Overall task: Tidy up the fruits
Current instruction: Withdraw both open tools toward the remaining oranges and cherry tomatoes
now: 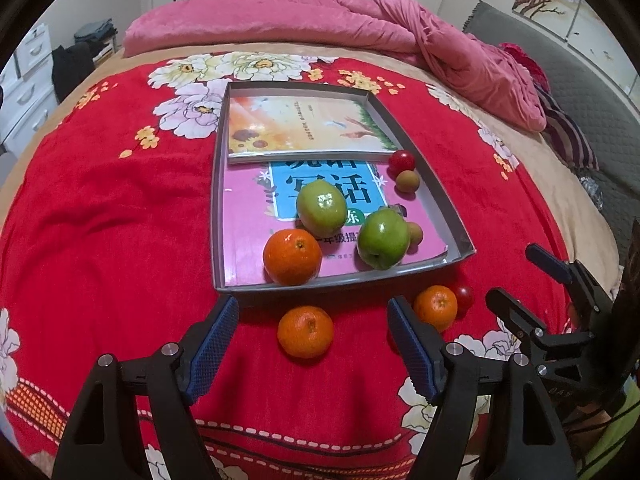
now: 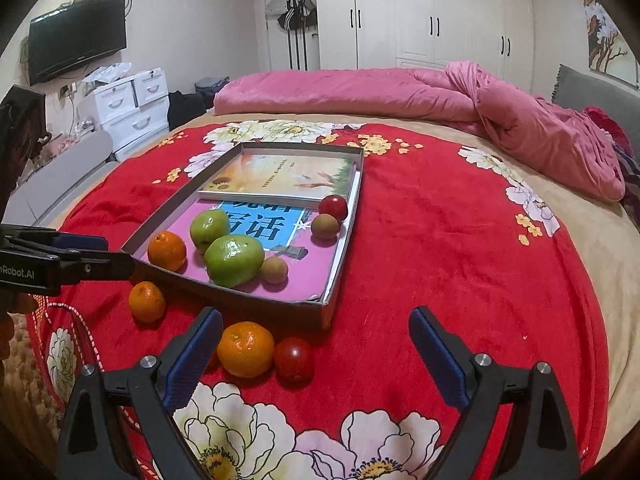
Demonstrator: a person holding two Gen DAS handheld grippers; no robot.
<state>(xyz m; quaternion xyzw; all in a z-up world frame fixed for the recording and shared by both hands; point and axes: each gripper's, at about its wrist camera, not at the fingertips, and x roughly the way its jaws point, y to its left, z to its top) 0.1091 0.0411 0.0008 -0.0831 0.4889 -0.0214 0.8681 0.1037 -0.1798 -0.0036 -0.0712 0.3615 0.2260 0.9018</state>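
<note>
**Ana:** While six fruits already sit in the grey tray (image 1: pixel 436 184), the sorting looks only partly done: two mandarins and at least one red cherry tomato lie on the red floral bedspread (image 1: pixel 100 200) just near of the tray's near wall.

**Ben:** Which one comes next?

**Ana:** Likely the left mandarin (image 1: pixel 305 332). The left tongs (image 1: pixel 312 340) hover with fingers wide apart and nothing between them, and that mandarin lies almost centred in the gap. The move calls for a descent, a gentle close, then a lift over the tray's low wall.

**Ben:** And the right tongs (image 2: pixel 316 356)?

**Ana:** Also spread apart and unloaded, above the right mandarin (image 2: pixel 246 349) and the cherry tomato (image 2: pixel 294 358) touching it on the right.

**Ben:** How does the fruit look?

**Ana:** Round, glossy, prone to rolling on soft cloth. In the tray, resting on two books, are a mandarin (image 1: pixel 292 256), two green apples (image 1: pixel 322 208), two small brownish fruits (image 1: pixel 407 181) and a red tomato (image 1: pixel 402 161).
</note>
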